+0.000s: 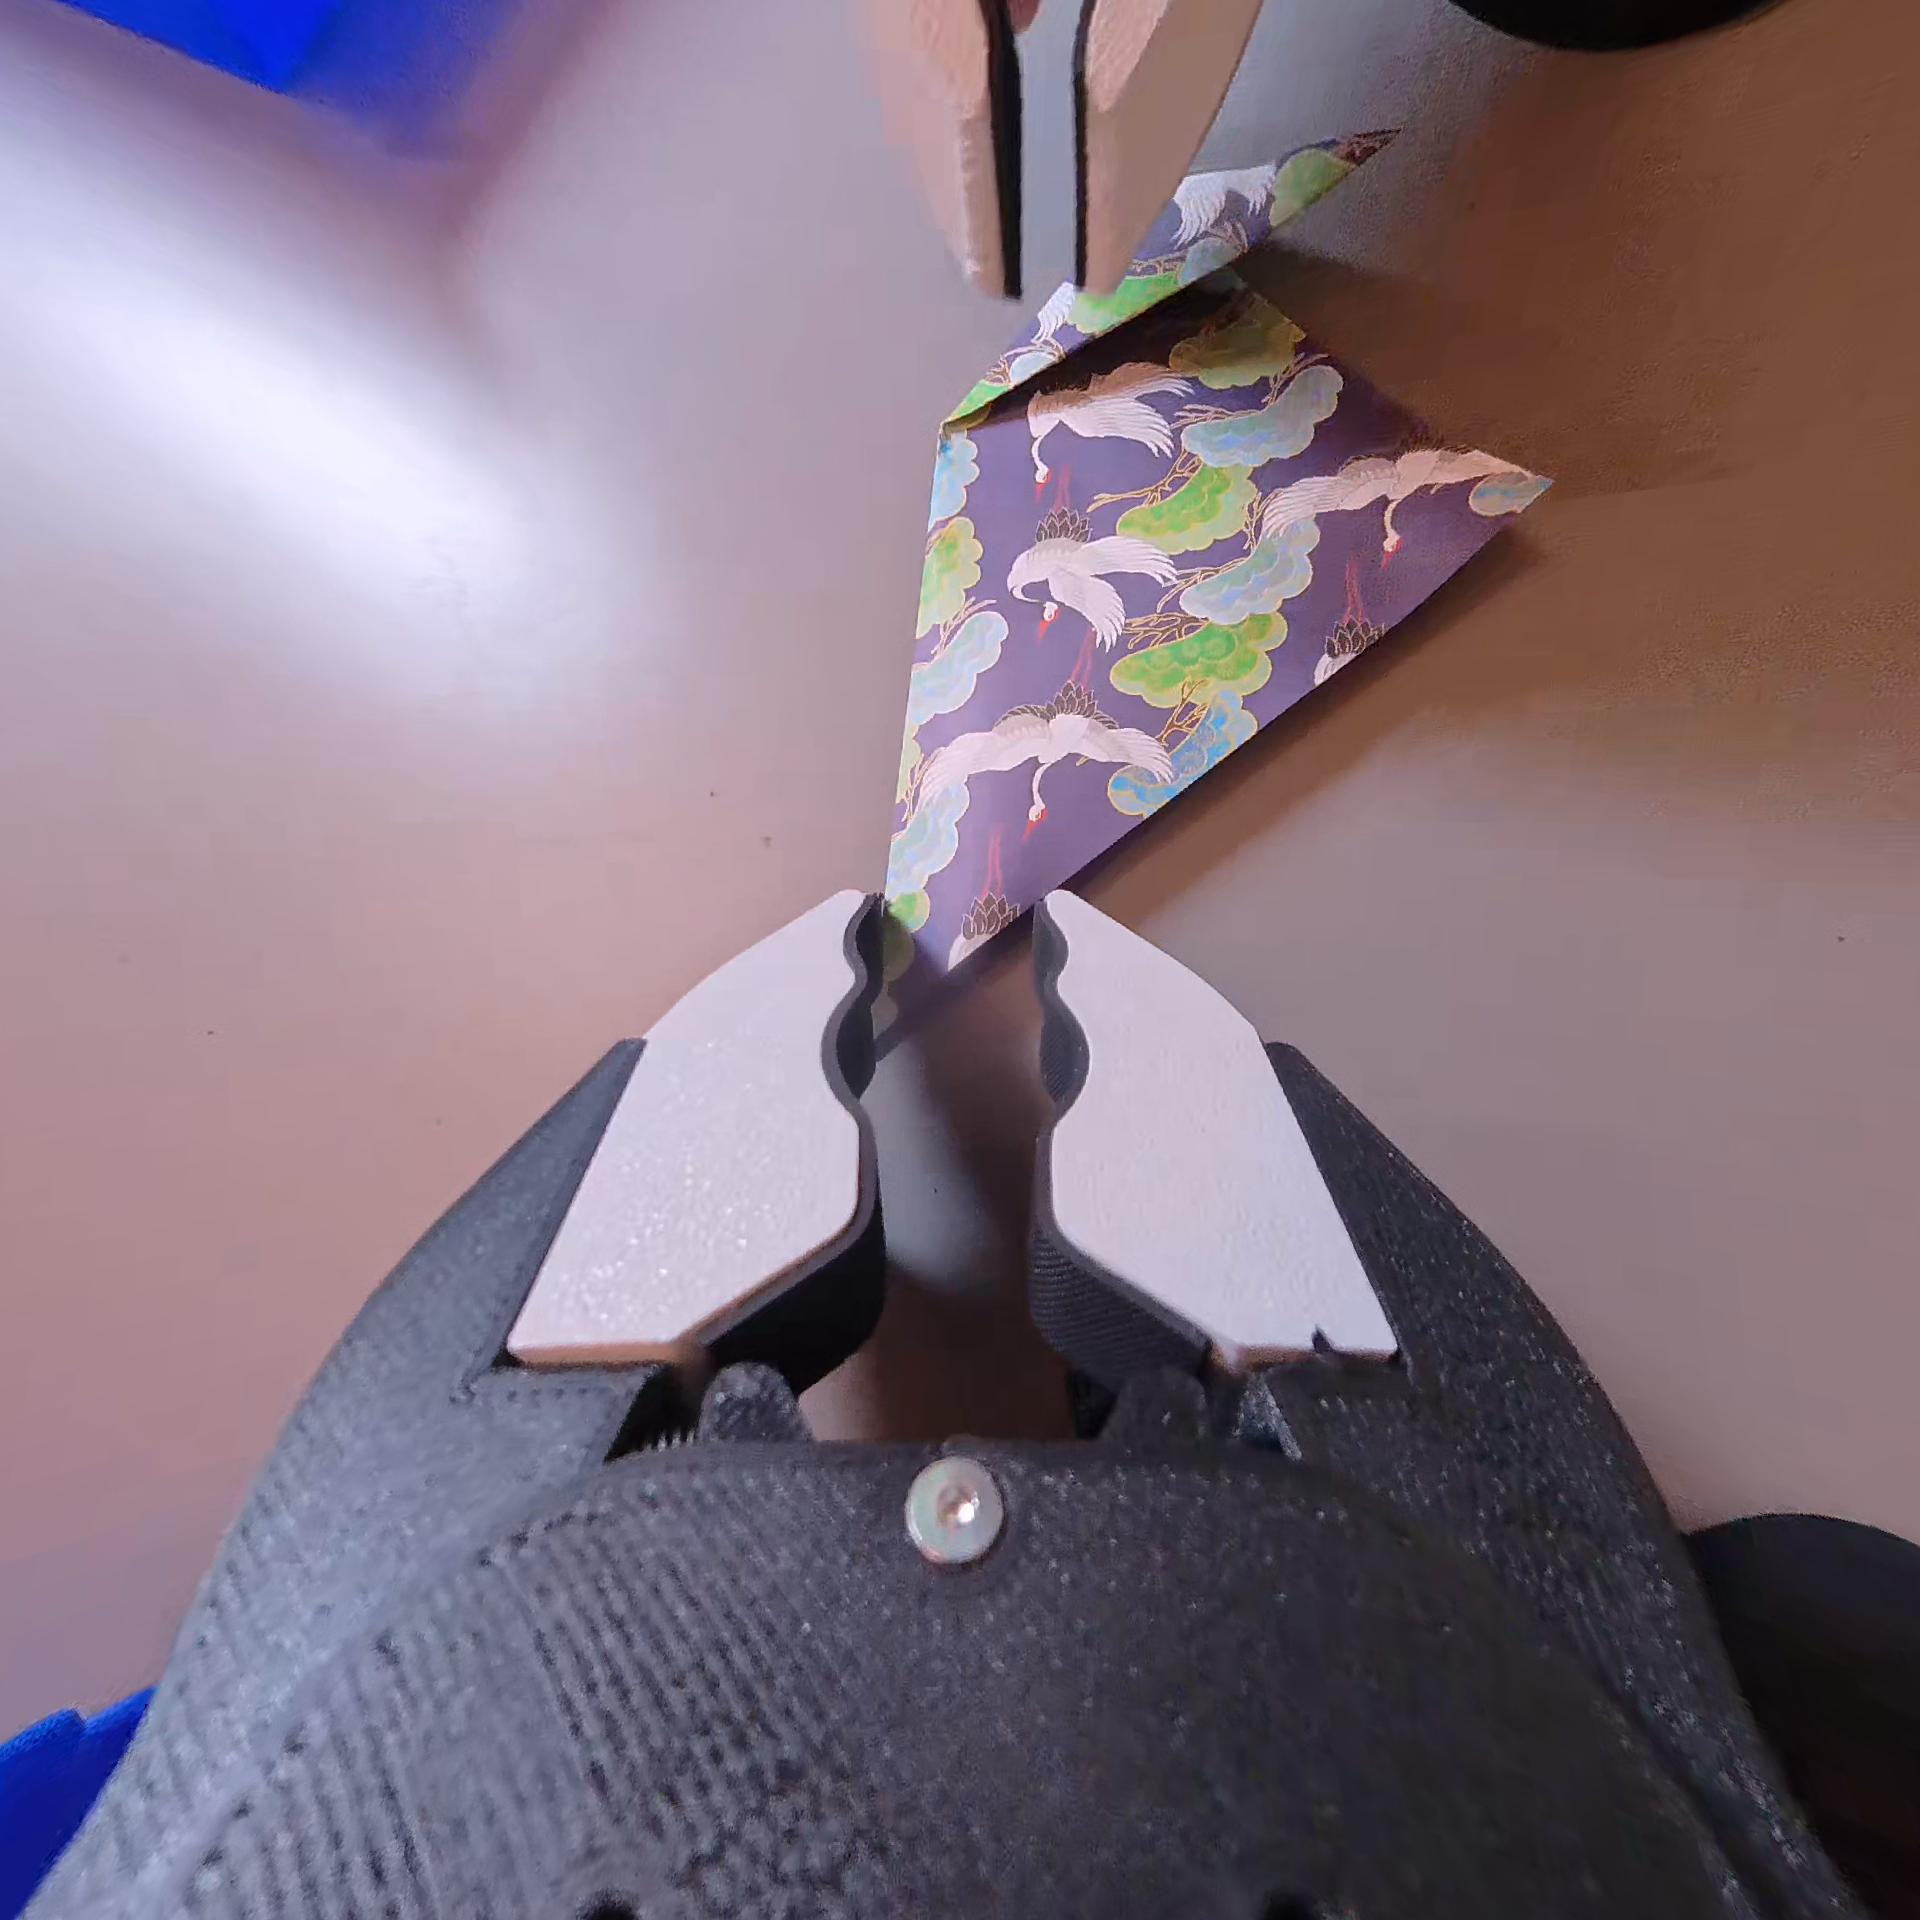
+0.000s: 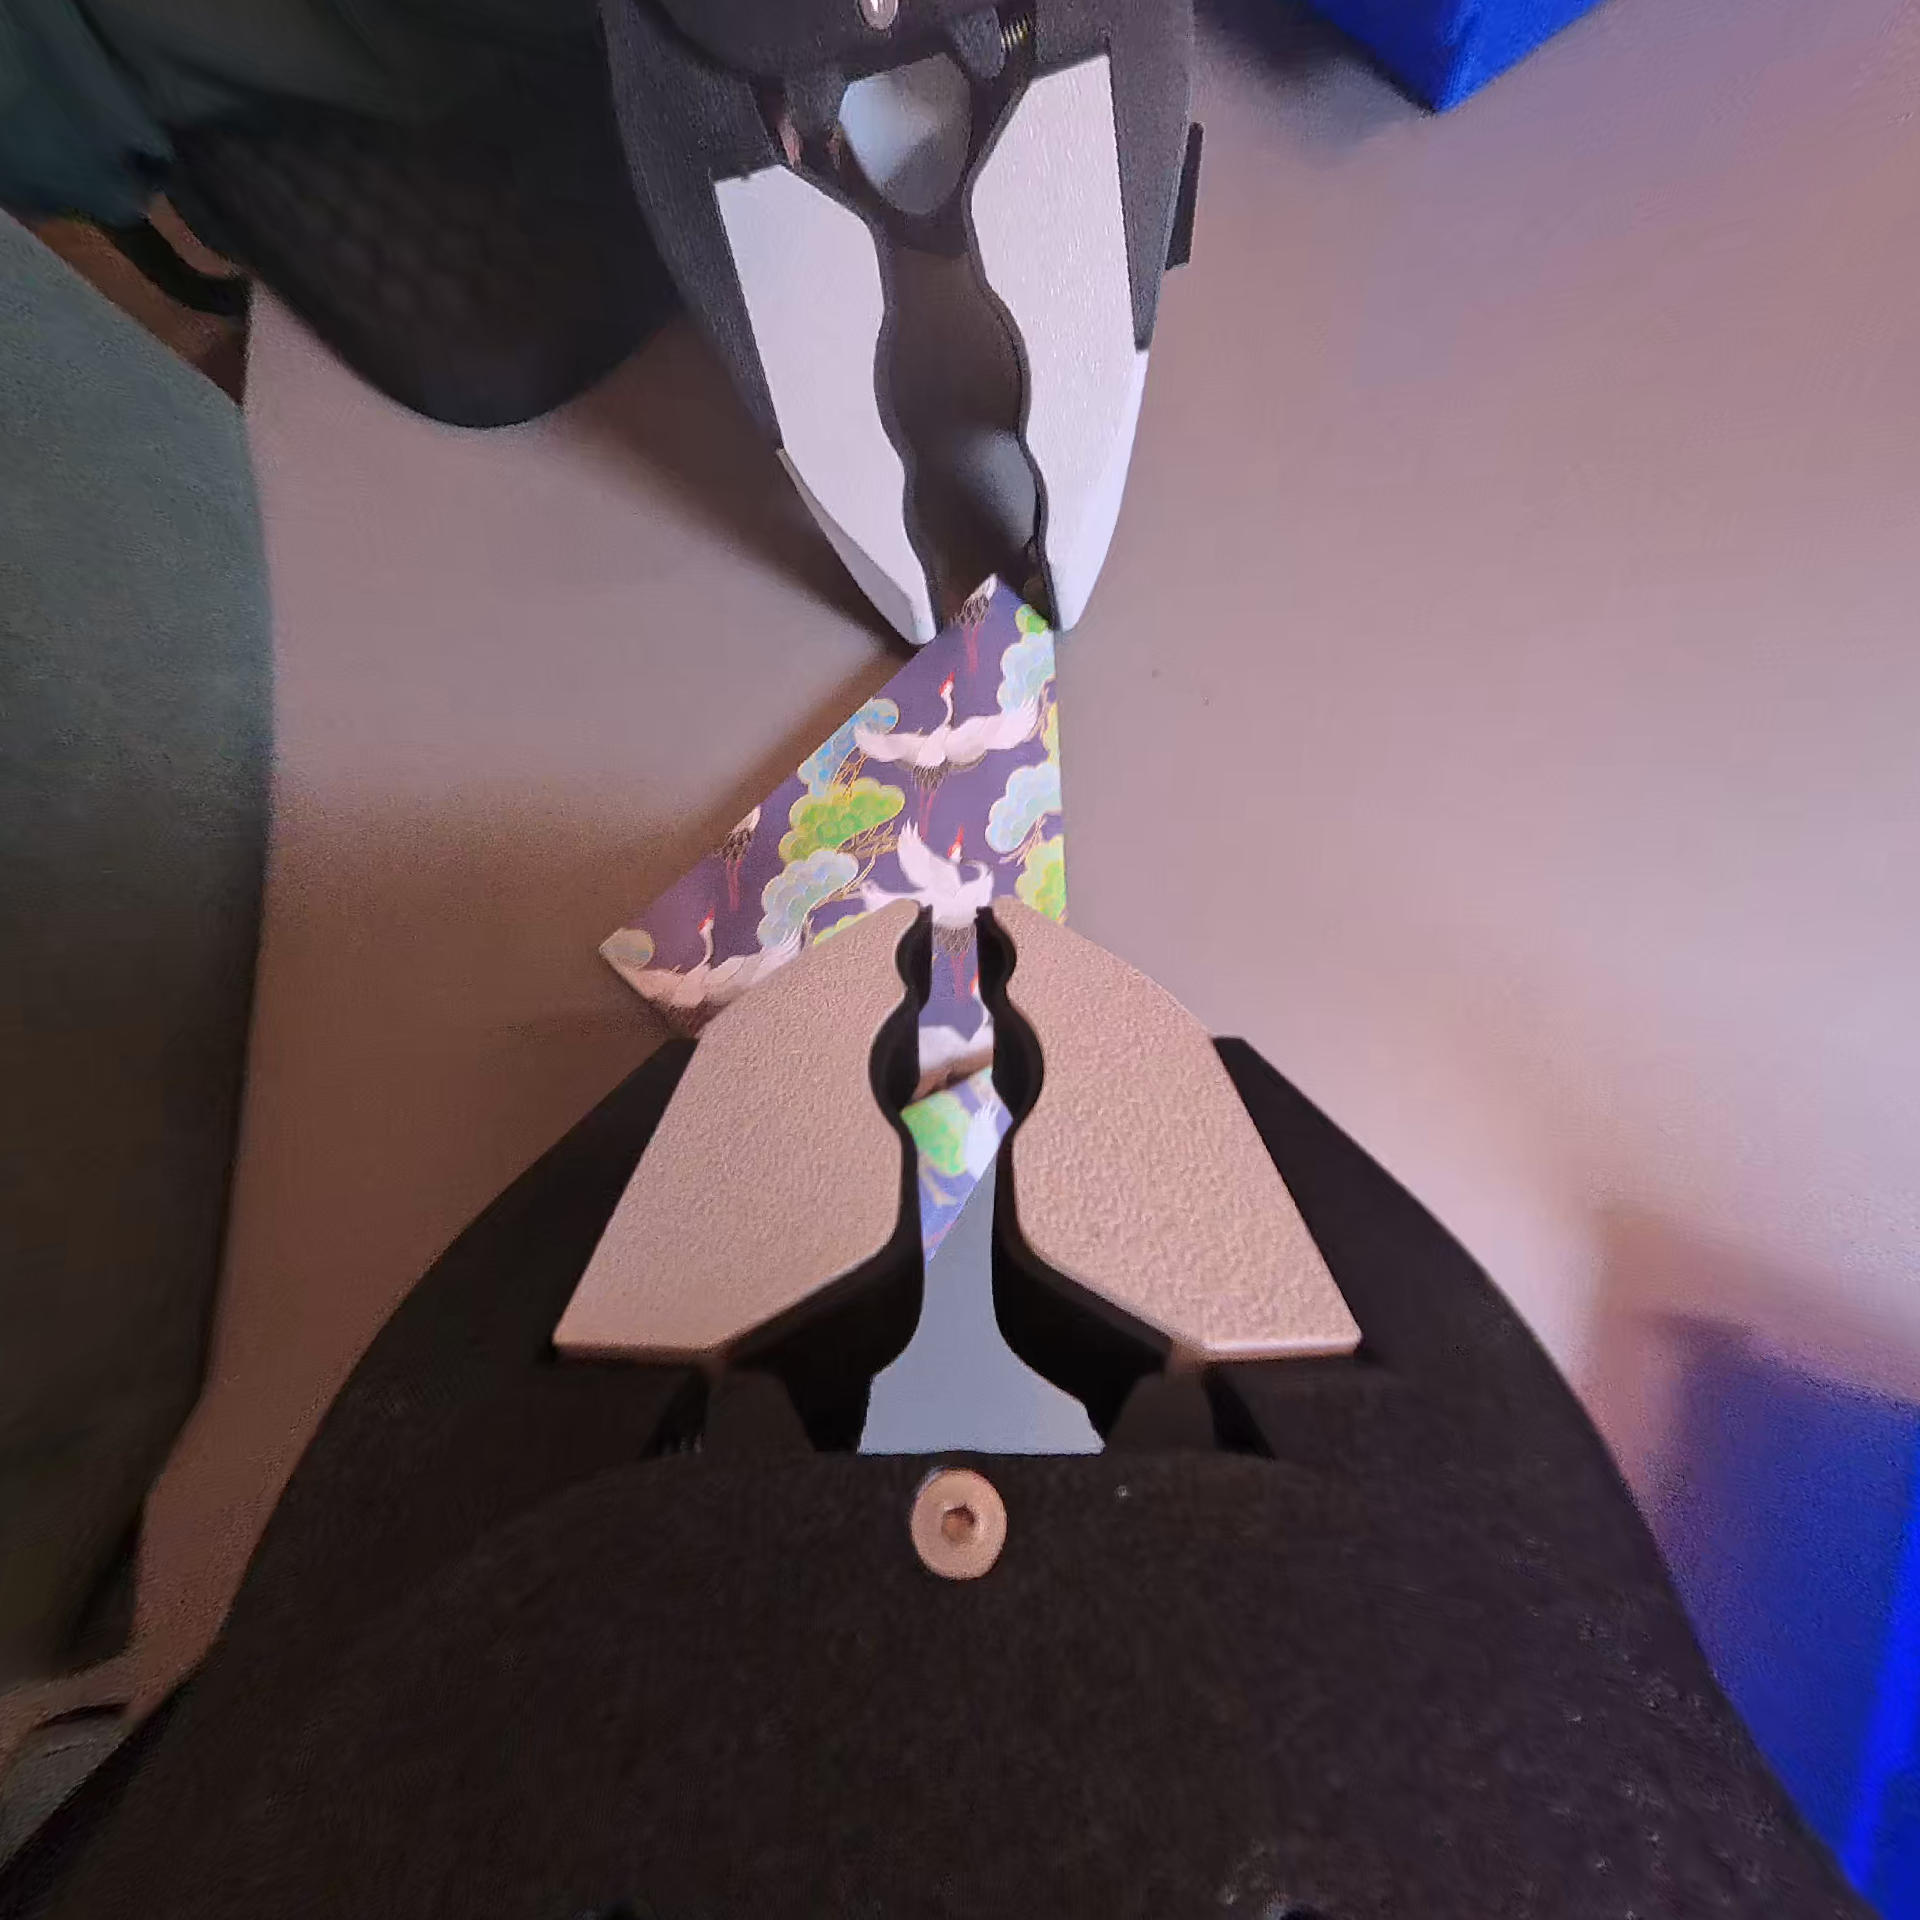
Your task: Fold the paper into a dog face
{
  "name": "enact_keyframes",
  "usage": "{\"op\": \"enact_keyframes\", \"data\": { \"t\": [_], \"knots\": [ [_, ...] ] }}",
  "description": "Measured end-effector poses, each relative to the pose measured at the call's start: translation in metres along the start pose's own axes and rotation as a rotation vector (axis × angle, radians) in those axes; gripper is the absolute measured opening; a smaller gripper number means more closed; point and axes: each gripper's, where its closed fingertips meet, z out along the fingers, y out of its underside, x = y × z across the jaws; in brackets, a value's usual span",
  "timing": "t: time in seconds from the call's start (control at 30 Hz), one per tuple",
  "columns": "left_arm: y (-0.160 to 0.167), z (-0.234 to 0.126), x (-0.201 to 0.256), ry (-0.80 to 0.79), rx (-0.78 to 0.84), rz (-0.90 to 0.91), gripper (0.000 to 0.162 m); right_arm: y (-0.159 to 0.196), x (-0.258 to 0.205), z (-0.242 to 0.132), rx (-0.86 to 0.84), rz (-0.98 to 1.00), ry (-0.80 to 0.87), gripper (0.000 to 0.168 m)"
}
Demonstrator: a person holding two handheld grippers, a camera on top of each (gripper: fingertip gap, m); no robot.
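While the paper [image 1: 1122, 623] lies mid-frame on the tabletop [image 1: 416, 727], the left gripper [image 1: 956, 925] fingers stand apart around its near tip; the right gripper [image 2: 956, 914] fingers, narrowly apart, seem unclamped.

One folded paper [image 1: 1122, 623] lies on one worktop [image 1: 416, 831]. Two tools: left tool [image 1: 956, 914], right tool [image 2: 956, 914]. Blue things [image 2: 1808, 1507] at the edges, number unclear.
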Motion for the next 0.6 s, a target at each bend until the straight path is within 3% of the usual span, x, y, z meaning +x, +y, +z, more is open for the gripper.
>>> {"op": "enact_keyframes", "data": {
  "t": [0.27, 0.47, 0.6],
  "knots": [
    [-0.001, -0.003, -0.004, -0.015, 0.034, -0.001, 0.032, 0.006, 0.010, 0.044, -0.177, -0.066, -0.013, 0.000],
    [0.010, -0.014, -0.016, -0.010, 0.040, -0.157, 0.036, 0.011, 0.013, 0.049, -0.211, -0.061, 0.018, 0.000],
    [0.016, -0.013, -0.020, -0.011, 0.024, -0.219, 0.028, 0.011, 0.013, 0.049, -0.196, -0.057, 0.027, 0.000]
  ]
}}
